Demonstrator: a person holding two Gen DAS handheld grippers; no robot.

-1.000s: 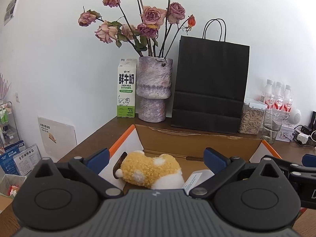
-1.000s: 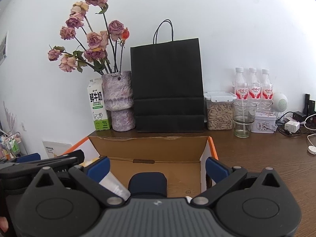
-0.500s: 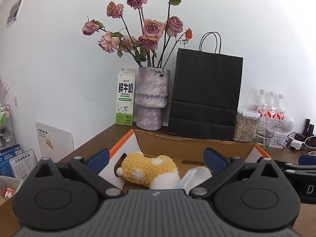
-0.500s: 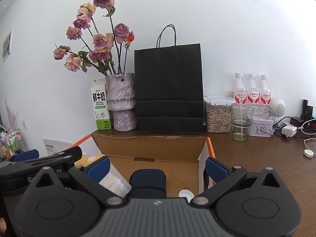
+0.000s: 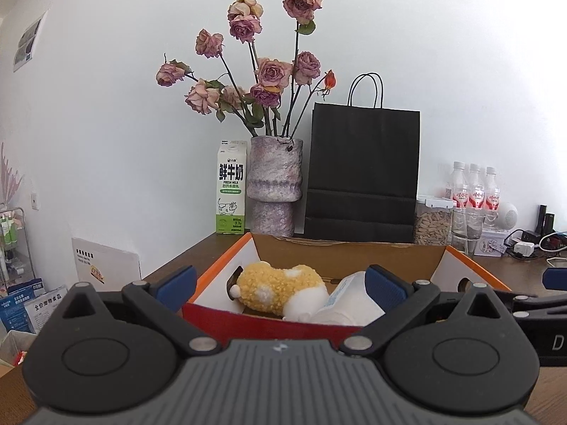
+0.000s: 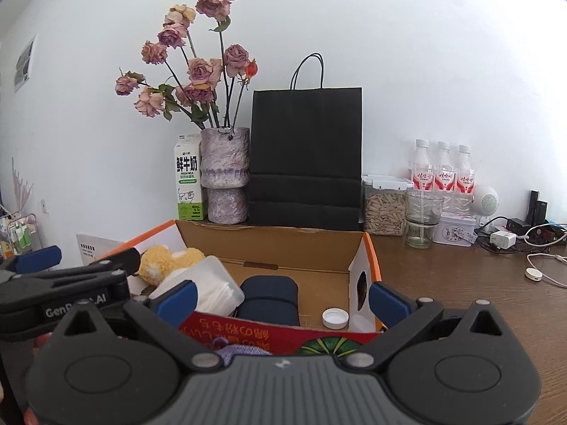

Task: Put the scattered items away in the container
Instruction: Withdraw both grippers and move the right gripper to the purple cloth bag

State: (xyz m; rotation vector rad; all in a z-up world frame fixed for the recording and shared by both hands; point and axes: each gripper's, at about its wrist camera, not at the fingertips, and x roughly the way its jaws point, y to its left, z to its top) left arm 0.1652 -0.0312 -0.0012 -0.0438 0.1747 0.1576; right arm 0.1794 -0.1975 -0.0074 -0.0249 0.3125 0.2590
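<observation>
An open cardboard box [image 5: 347, 258] with orange flap edges and a red front wall stands on the brown table. Inside lie a yellow-and-white plush toy [image 5: 280, 285] and a clear plastic tub of cotton swabs [image 5: 349, 306]. The right wrist view shows the box [image 6: 269, 244] also holding the plush [image 6: 166, 260], the tub [image 6: 216, 288], a dark blue pouch [image 6: 269, 295] and a white cap [image 6: 335, 318]. My left gripper [image 5: 280, 279] hangs open and empty at the box's near left side. My right gripper [image 6: 281, 292] is open and empty before the front wall.
Behind the box stand a milk carton [image 5: 231, 191], a vase of dried roses [image 5: 274, 187], a black paper bag [image 5: 363, 173], a seed jar [image 6: 384, 209], a glass [image 6: 421, 217] and three bottles [image 6: 441, 173]. Chargers and cables [image 6: 531, 248] lie at the right.
Both grippers have drawn back towards me and away from the box. The red front wall now shows in both views, and more of the contents is visible.
</observation>
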